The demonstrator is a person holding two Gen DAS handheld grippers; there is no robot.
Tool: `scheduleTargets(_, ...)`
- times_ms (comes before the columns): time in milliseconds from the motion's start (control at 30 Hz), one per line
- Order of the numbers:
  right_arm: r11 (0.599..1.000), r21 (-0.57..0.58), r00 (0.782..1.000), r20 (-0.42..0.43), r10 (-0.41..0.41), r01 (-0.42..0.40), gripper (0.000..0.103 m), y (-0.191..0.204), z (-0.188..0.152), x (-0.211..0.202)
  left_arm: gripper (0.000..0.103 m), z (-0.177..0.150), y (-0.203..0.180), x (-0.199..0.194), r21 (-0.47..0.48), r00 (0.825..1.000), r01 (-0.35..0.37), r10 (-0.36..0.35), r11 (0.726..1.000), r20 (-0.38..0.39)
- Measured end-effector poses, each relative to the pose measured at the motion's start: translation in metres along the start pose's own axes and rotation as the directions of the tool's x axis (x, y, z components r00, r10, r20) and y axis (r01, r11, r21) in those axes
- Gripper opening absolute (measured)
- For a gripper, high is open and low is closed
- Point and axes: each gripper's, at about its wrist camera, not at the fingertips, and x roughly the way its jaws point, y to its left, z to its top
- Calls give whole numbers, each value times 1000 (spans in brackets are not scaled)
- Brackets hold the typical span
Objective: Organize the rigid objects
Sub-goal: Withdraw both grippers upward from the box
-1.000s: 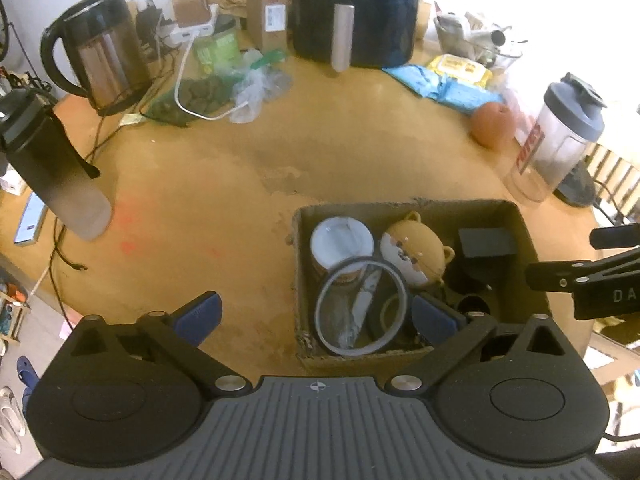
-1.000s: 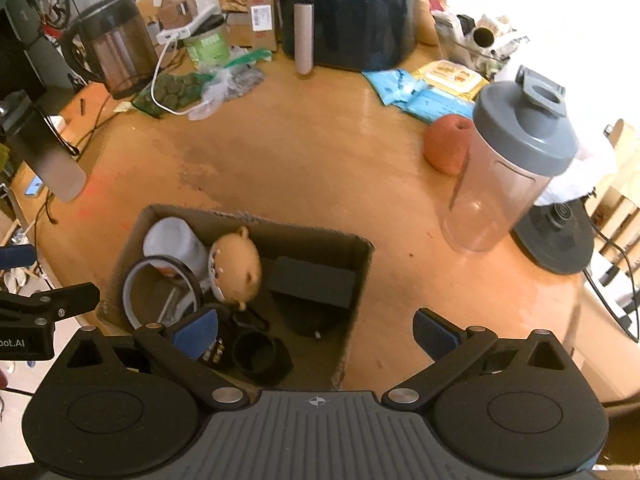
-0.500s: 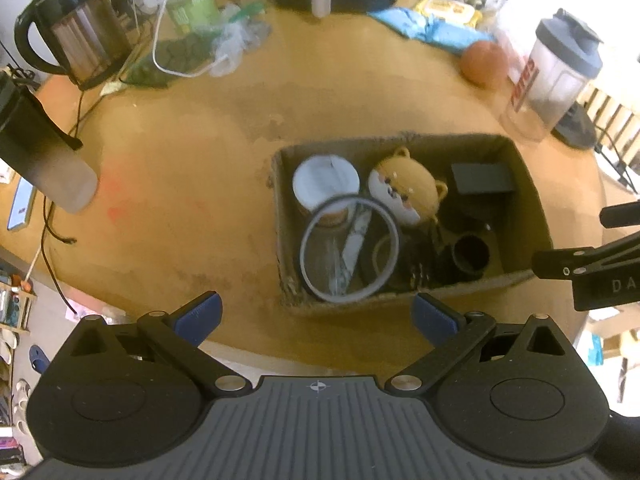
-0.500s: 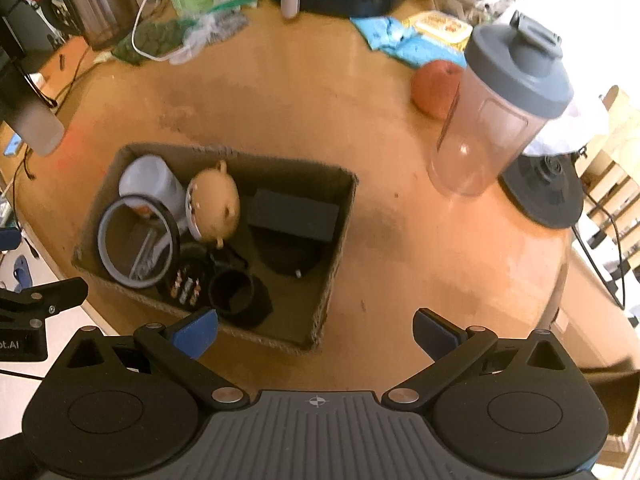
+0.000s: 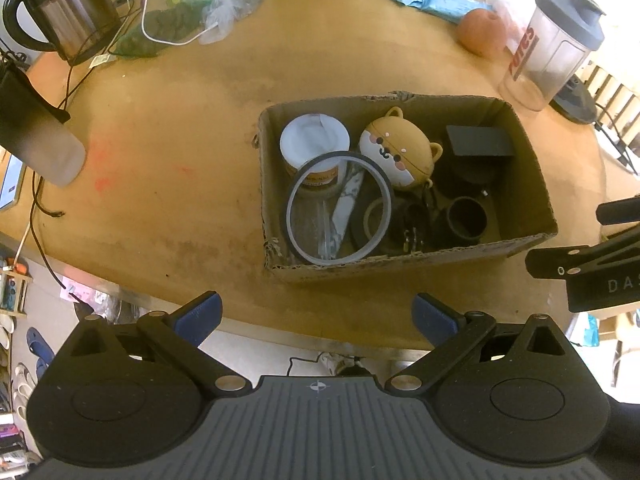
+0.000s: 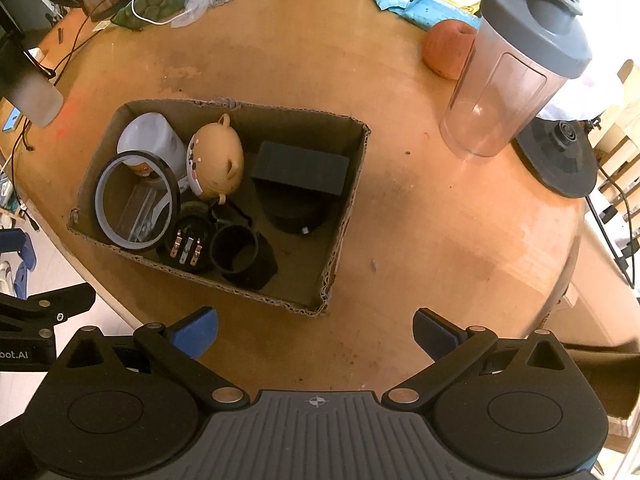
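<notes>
One cardboard box (image 5: 404,258) sits near the desk's (image 5: 192,152) front edge, packed with a bear-faced case (image 5: 396,152), a white-lidded tub (image 5: 314,140), a grey ring (image 5: 338,214) and a black block (image 5: 478,141). Only the right wrist view shows metal prongs on a black plug (image 6: 186,246); the bear's face shows only from the left. Beyond stand a shaker bottle (image 6: 516,76) and kettle (image 5: 64,20). Both the left gripper (image 5: 316,316) and the right gripper (image 6: 314,330) hang spread and empty, off the desk's edge.
</notes>
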Motion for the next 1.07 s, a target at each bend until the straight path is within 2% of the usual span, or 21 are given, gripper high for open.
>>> scheduleTargets(1067,1000,-18,1000,-3,25,-25,103,0,6,4,103,5,1,5,-29,1000,20,-21,999,-13)
